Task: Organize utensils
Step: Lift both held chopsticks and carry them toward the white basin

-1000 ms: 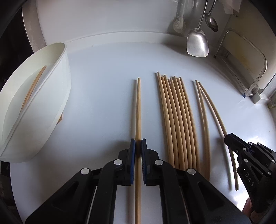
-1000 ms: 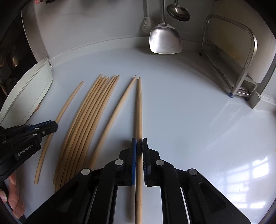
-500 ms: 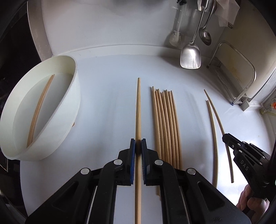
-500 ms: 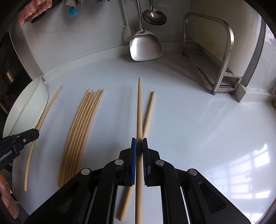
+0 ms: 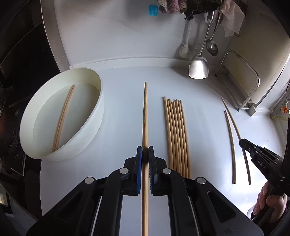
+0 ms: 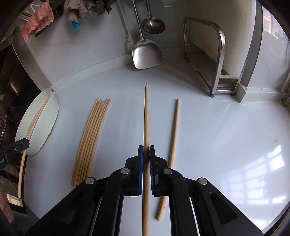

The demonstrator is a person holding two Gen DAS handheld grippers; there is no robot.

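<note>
My left gripper (image 5: 145,150) is shut on a wooden chopstick (image 5: 145,116) and holds it above the white counter, pointing away. My right gripper (image 6: 146,149) is shut on another chopstick (image 6: 146,116), also lifted. A bundle of several chopsticks (image 5: 176,134) lies on the counter between the grippers; it also shows in the right wrist view (image 6: 92,138). One loose chopstick (image 6: 173,141) lies right of my right gripper. A white round tub (image 5: 90,127) at the left holds two chopsticks (image 5: 63,116).
A steel spatula (image 6: 146,52) and a ladle (image 6: 153,25) hang at the back wall. A steel rack (image 6: 219,59) stands at the back right. Cloths and a blue brush (image 5: 153,10) hang above. The counter's dark left edge lies beyond the tub.
Both grippers have risen, each lifting its chopstick off the counter. One chopstick stays lying to the right of my right gripper.
</note>
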